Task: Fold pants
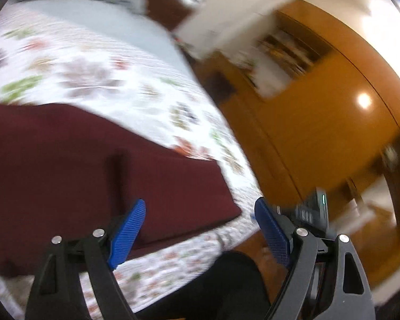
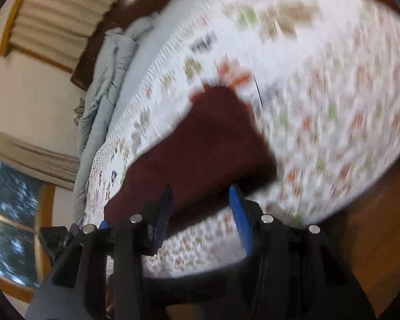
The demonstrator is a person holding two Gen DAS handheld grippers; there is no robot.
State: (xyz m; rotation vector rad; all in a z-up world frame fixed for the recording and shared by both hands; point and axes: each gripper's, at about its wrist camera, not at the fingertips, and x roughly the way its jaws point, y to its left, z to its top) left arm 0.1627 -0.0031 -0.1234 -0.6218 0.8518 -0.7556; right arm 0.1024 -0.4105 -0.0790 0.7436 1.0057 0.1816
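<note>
Maroon pants (image 1: 93, 165) — folded flat on floral bedspread (image 1: 152, 98) — blurred.

My left wrist camera looked tilted along the bed (image 1: 98, 61) toward its far right corner and a wooden wardrobe (image 1: 320, 133), close above the pants (image 1: 80, 165). My right wrist camera faced the bed's (image 2: 333, 93) left edge from slightly higher. Both views shared the pants (image 2: 208, 144) and floral bedspread (image 2: 320, 138).
</note>
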